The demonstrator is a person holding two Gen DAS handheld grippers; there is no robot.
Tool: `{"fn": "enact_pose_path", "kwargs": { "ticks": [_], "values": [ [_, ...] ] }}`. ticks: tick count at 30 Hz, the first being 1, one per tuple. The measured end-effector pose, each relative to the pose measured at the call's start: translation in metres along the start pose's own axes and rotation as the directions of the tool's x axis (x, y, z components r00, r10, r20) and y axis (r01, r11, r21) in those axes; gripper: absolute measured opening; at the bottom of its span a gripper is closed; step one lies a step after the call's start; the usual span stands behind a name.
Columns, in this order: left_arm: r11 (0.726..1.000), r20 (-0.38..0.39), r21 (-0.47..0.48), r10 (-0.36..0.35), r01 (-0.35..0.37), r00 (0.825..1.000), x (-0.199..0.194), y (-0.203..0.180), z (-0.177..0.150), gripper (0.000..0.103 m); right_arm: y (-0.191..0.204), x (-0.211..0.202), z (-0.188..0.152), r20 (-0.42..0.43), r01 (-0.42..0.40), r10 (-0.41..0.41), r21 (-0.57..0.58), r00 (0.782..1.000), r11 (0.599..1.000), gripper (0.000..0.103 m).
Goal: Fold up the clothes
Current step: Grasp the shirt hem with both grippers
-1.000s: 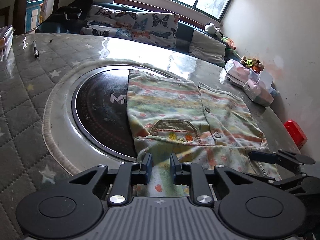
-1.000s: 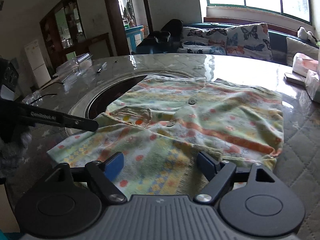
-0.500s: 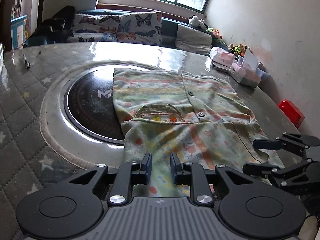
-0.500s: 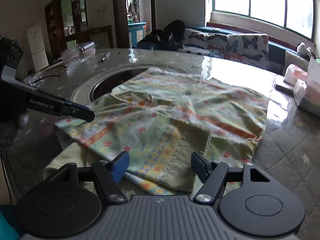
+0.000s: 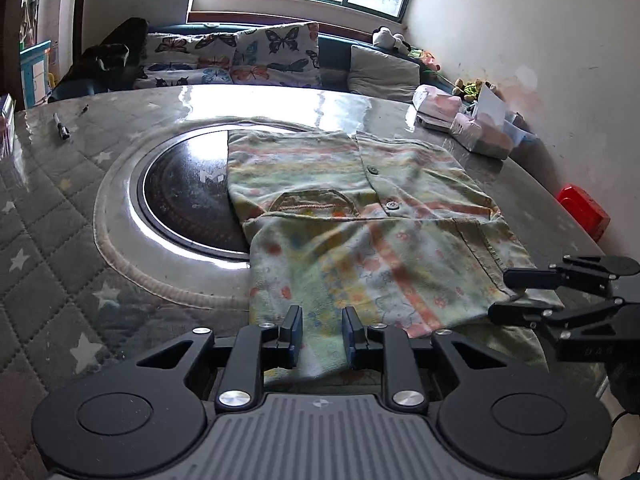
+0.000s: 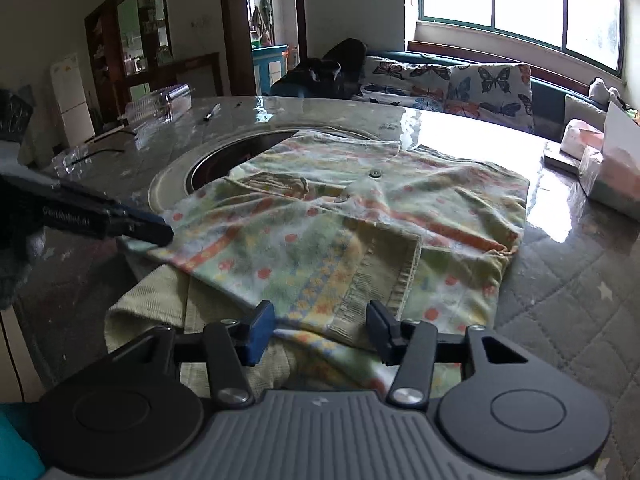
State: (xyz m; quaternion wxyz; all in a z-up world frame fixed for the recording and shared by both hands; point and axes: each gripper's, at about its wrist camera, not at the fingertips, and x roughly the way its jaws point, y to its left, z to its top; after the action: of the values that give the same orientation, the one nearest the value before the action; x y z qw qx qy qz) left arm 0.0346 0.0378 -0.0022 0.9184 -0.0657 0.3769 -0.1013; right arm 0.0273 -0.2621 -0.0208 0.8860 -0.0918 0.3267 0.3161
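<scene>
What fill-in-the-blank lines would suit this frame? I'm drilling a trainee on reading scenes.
1. The patterned shirt partly covers a round black ___ set into the table.
2. The sofa cushions are printed with ___.
3. The right gripper has its jaws ___.

Missing words: hotplate; butterflies; open

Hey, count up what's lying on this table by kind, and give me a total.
Shirt: 1
Pen: 1
Tissue packs: 2
Grippers, left and right: 2, over the shirt's near edge
Total: 6. The clear plastic at the table's far edge is too unclear to count.
</scene>
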Motion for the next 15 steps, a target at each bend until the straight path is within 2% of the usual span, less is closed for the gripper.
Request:
{"fn": "enact_pose_path", "kwargs": {
  "ticks": [6, 8, 11, 13, 15],
  "values": [
    [0.996, -0.006, 0.053, -0.071, 0.071, 0.997, -0.018, -0.021, -0.005, 0.036, -0.001, -0.008, -0.002, 0.007, 0.015, -0.015, -0.005, 1.000, 1.000, 0.052],
    [0.994, -0.015, 0.048, -0.102, 0.102, 0.995, -0.023, -0.027, -0.006, 0.047, -0.002, -0.012, -0.002, 0.012, 0.025, -0.025, -0.013, 1.000, 1.000, 0.052],
    [0.992, -0.029, 0.031, -0.120, 0.121, 0.992, -0.027, -0.035, -0.007, 0.057, -0.002, -0.016, -0.003, 0.015, 0.040, -0.040, -0.029, 0.999, 0.999, 0.053],
    [0.991, -0.045, 0.012, -0.134, 0.135, 0.990, -0.029, -0.039, -0.009, 0.063, -0.002, -0.021, -0.005, 0.019, 0.054, -0.053, -0.051, 0.998, 0.997, 0.054],
    [0.988, -0.068, 0.001, -0.152, 0.153, 0.986, -0.028, -0.043, -0.011, 0.063, -0.003, -0.026, -0.006, 0.022, 0.066, -0.065, -0.071, 0.998, 0.995, 0.058]
  ]
}}
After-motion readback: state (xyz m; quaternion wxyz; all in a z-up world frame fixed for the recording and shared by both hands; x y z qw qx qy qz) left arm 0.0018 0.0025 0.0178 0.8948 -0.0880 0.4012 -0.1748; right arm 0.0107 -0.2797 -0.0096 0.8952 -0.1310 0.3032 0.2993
